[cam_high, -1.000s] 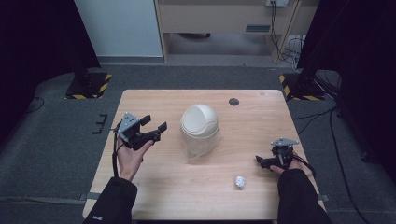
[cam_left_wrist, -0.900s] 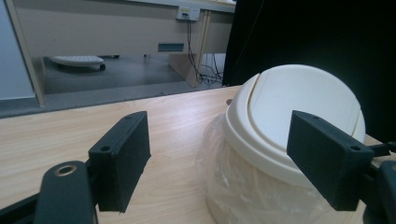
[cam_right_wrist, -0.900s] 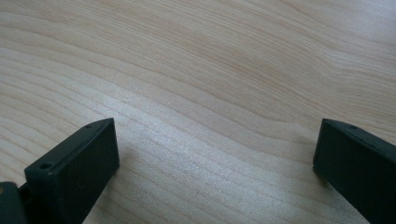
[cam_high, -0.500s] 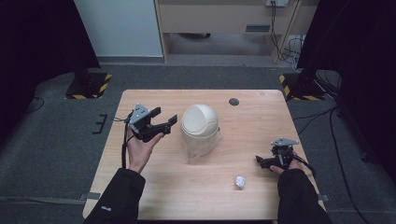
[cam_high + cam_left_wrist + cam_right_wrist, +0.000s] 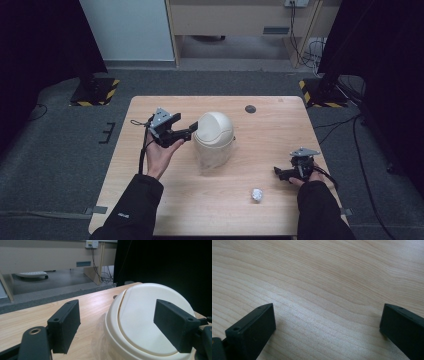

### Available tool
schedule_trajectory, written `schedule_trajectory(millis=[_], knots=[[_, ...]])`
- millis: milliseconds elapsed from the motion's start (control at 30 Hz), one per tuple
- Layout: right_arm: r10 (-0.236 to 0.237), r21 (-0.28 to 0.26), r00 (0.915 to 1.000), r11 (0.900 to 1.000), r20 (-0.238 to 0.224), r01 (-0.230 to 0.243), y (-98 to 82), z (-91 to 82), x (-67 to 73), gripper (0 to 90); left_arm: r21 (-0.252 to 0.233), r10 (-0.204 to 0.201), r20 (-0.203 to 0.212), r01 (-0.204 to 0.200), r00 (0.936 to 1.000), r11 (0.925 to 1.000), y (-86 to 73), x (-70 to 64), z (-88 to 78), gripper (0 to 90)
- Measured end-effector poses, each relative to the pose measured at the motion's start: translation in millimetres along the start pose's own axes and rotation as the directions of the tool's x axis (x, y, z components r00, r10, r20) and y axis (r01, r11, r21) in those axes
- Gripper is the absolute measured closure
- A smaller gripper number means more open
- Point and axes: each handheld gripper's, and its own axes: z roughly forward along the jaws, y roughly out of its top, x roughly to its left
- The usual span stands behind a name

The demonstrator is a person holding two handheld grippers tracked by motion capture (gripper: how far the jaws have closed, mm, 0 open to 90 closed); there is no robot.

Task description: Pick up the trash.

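**Bin sits just ahead of the left gripper**

Bin point(image 5: 214, 141) stands upright mid-table, its domed swing lid point(image 5: 152, 322) facing up. Nearest the person, the right gripper point(image 5: 285, 173) rests spread on the table point(image 5: 280, 125), well apart. Farther on, the left gripper point(image 5: 192, 131) reaches the lid, jaws spread, touching or nearly so.

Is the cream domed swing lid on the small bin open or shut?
Shut: the cream domed swing lid sits flush in its rim, no gap showing, as the left hand-held gripper reaches it.

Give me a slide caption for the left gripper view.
Left gripper with open black jaws closing in on the cream domed plastic bin lid on the light wooden table.
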Motion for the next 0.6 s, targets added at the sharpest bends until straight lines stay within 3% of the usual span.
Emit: schedule_trajectory(millis=[433, 600], knots=[[-0.001, 0.0, 1.0, 1.0, -0.001, 0.001, 0.0, 0.0, 0.1, 0.5, 0.073, 0.027, 0.006, -0.027, 0.9996, 0.997, -9.5, -5.4, 20.8, 19.1], [0.0, -0.001, 1.0, 1.0, -0.002, 0.0, 0.0, 0.0, 0.2, 0.5, 0.11, 0.05, 0.012, -0.051, 0.9987, 0.9927, -13.2, -6.8, 26.6, 18.9]])
